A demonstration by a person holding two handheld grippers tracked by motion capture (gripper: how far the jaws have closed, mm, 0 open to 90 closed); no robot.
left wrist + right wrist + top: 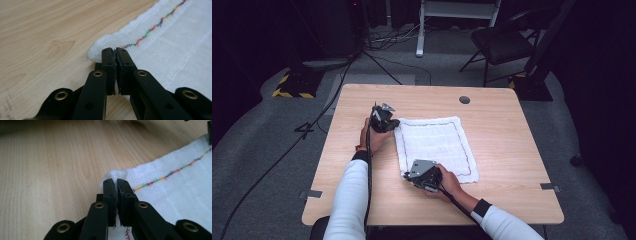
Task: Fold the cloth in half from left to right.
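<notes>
White woven cloth with multicoloured zigzag edge stitching (435,146) lies spread flat on the light wooden counter (362,195), right of centre, its left edge running from far to near. Progress, as judged from this layout: both left corners are now gripped, but no fold is formed yet; lifting and carrying the gripped edge across remains to be done.

Left hand-held gripper (115,53): jaws pressed together on the far-left corner of the cloth, with a thin layer of fabric pinched between the pads. The corner bunches slightly at the tips.

Right hand-held gripper (115,182): jaws likewise brought together on the near-left corner, where the fabric puckers just beyond the tips.

In the high view, the left hand-held gripper (382,119) and right hand-held gripper (424,176) sit at opposite ends of the left edge, well apart. The remaining cloth rests flat on the counter.
</notes>
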